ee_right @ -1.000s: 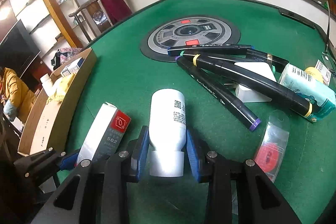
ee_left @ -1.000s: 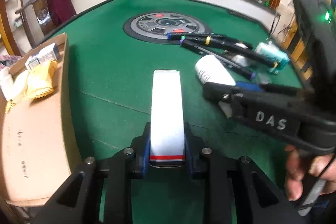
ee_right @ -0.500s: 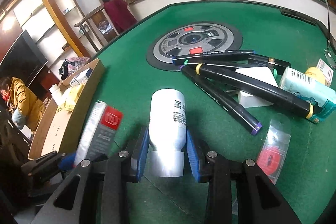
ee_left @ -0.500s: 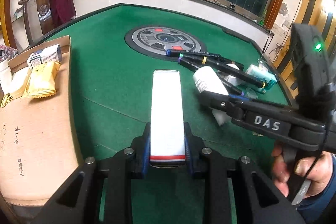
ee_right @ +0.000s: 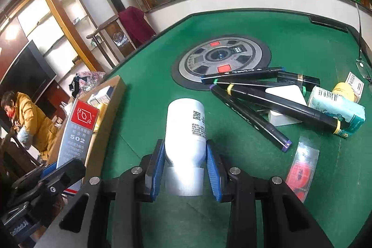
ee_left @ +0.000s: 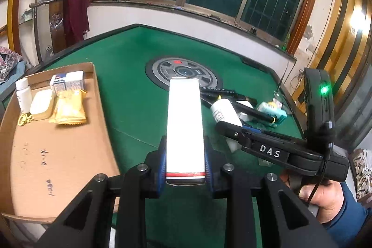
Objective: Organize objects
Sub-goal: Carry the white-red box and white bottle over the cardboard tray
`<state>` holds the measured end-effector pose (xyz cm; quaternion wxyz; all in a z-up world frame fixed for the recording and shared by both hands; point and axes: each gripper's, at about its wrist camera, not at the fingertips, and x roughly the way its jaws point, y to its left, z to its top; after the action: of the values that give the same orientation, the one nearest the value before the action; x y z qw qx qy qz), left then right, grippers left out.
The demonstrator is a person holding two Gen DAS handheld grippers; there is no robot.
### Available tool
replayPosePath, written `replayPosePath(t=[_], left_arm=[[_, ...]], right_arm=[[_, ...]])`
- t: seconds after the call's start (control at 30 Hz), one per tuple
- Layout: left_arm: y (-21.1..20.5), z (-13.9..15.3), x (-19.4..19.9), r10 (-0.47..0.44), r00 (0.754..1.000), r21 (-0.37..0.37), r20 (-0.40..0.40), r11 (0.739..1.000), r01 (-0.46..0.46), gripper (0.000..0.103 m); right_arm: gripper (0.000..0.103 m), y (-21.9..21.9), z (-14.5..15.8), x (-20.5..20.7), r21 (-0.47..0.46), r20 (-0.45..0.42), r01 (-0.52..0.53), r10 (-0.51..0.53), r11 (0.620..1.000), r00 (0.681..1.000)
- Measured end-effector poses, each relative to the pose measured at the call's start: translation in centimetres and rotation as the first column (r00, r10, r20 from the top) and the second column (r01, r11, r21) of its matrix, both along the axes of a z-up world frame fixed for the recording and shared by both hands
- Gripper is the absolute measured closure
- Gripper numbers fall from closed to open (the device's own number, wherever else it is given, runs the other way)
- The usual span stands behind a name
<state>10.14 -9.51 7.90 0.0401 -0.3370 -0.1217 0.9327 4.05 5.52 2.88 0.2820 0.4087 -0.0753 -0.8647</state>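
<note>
Left gripper [ee_left: 185,169] jaws pinching glue box [ee_left: 185,127], right gripper [ee_right: 184,169] jaws pinching white bottle [ee_right: 185,129], both above green table [ee_left: 130,90].

From my left wrist camera, the white box [ee_left: 185,124] held in my left claw [ee_left: 185,169] hides the near part of the round grey panel [ee_left: 183,72] and the near ends of the black markers [ee_left: 241,106]. Its underside I cannot see. The handwriting on the cardboard tray [ee_left: 58,155] is too faint to read, and the tray's near corner runs off the frame. From my right wrist camera, the white bottle [ee_right: 186,129] has print too small to read. The markers [ee_right: 274,106] cover much of a white block [ee_right: 288,97]. The red packet [ee_right: 302,169] is blurred behind my right claw [ee_right: 185,166].
</note>
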Motion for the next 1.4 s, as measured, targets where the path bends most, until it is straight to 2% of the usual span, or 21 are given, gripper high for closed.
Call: replayPosePath(t=[0.23,0.57,0.8,1.0,1.2,1.4], left_arm=[[-2.0,1.0,0.6,0.041,0.999,0.020,-0.019,0.999,-0.041,0.077],[-7.5,1.5,2.2,0.140,0.989,0.069,-0.037,0.988,-0.138,0.077],[-13.3,0.3,3.1,0.244,0.970,0.115,-0.006,0.963,-0.242,0.077],[-17.2,-1.2,2.7,0.310,0.950,0.135,0.042,0.940,-0.313,0.077],[-19.3,-2.2,2.8,0.338,0.938,0.131,0.075,0.929,-0.346,0.077],[-20.2,-3.2,1.7,0.341,0.932,0.100,0.126,0.930,-0.354,0.077]], right_arm=[[0.066,-1.8,1.8,1.4,-0.038,-0.001,-0.044,0.044,0.998,0.999],[0.066,-8.9,4.3,2.8,-0.047,-0.030,-0.159,0.157,0.986,0.987],[0.066,-14.8,3.8,3.6,-0.017,-0.013,-0.255,0.254,0.967,0.967],[0.066,-19.1,2.3,3.1,0.000,0.048,-0.306,0.305,0.952,0.951],[0.065,-22.0,1.1,2.4,0.039,0.091,-0.342,0.338,0.939,0.937],[0.065,-23.5,0.3,1.3,0.064,0.131,-0.351,0.341,0.934,0.931]])
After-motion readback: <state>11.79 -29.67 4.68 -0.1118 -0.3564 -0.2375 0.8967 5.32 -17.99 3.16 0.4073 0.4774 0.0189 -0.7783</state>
